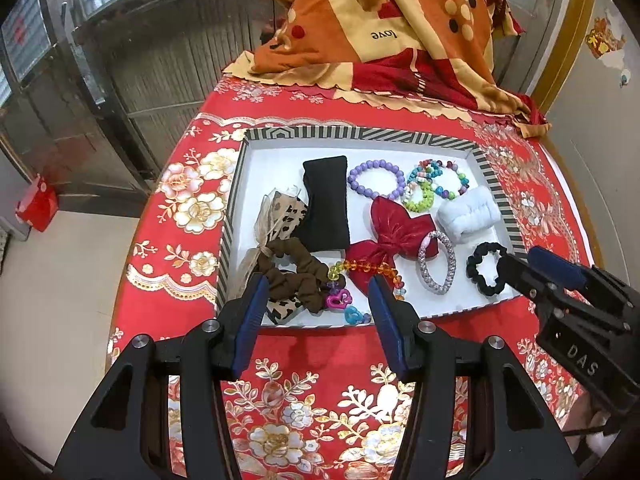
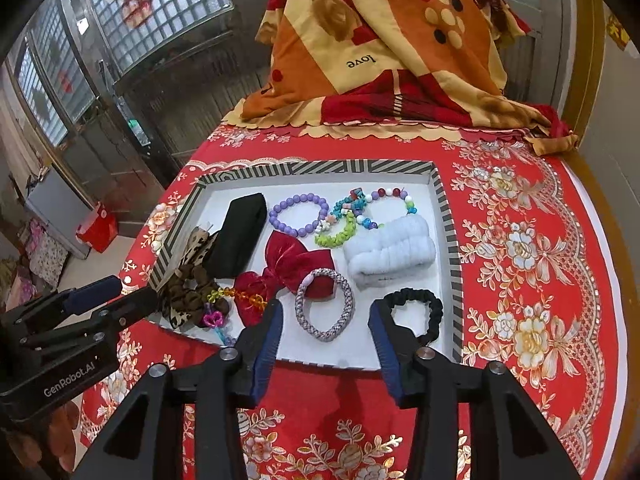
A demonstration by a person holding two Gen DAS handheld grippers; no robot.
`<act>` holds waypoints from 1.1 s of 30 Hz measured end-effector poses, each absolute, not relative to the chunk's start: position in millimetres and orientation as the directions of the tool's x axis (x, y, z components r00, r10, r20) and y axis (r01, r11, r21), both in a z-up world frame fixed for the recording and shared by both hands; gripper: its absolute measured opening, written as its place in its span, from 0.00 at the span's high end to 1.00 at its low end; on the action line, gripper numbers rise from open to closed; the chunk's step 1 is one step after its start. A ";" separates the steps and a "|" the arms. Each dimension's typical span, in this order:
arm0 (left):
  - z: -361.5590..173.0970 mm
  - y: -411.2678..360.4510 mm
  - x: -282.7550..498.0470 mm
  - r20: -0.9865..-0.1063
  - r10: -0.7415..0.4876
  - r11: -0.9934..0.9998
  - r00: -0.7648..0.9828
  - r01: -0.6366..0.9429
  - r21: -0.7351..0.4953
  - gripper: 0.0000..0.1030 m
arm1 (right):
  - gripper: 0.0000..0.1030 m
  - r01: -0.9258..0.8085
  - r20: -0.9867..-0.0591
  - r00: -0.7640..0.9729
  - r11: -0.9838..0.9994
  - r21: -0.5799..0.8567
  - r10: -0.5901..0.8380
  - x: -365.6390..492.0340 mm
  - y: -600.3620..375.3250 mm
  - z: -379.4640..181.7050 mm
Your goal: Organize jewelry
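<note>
Here both hand-held grippers, left [image 1: 316, 312] and right [image 2: 326, 338], gape empty over the striped tray [image 2: 448, 216]; only the right view shows the black ruffled scrunchie's [image 2: 420, 304] stretched oval.

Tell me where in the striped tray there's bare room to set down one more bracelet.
Bare floor shows along the striped tray's near edge, between the silver rope bracelet and black scrunchie, and in the far left corner behind the black pouch. The left side around the brown scrunchie is crowded, as is the bead bracelet cluster at the back.
</note>
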State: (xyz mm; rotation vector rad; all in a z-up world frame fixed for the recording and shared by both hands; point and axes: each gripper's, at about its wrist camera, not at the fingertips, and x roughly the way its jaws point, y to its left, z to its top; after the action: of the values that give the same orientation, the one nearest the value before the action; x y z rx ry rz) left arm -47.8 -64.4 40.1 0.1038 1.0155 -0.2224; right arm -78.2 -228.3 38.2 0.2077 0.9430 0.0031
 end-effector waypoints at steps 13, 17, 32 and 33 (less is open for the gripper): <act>45.7 -65.6 -54.4 -0.842 -0.137 0.974 0.521 0.225 -0.020 0.50 | 0.50 0.088 -0.798 0.596 0.982 0.168 0.083 -88.3 -224.6 49.2; 46.4 -65.2 -54.4 -0.842 -0.136 0.974 0.522 0.225 -0.018 0.50 | 0.50 0.086 -0.798 0.596 0.982 0.170 0.086 -89.8 -224.0 49.9; 47.2 -64.3 -53.8 -0.843 -0.134 0.974 0.521 0.225 -0.016 0.50 | 0.49 0.076 -0.806 0.584 0.983 0.165 0.091 -89.1 -221.0 46.9; 47.1 -64.4 -53.9 -0.843 -0.133 0.974 0.521 0.224 -0.016 0.50 | 0.49 0.076 -0.806 0.585 0.983 0.166 0.091 -89.1 -220.9 46.9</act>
State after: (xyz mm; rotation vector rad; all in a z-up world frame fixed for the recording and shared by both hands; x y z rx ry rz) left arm -53.9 -64.4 47.1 0.0992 1.0000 -0.2146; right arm -89.1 -220.9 46.9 0.1904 0.9478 0.0086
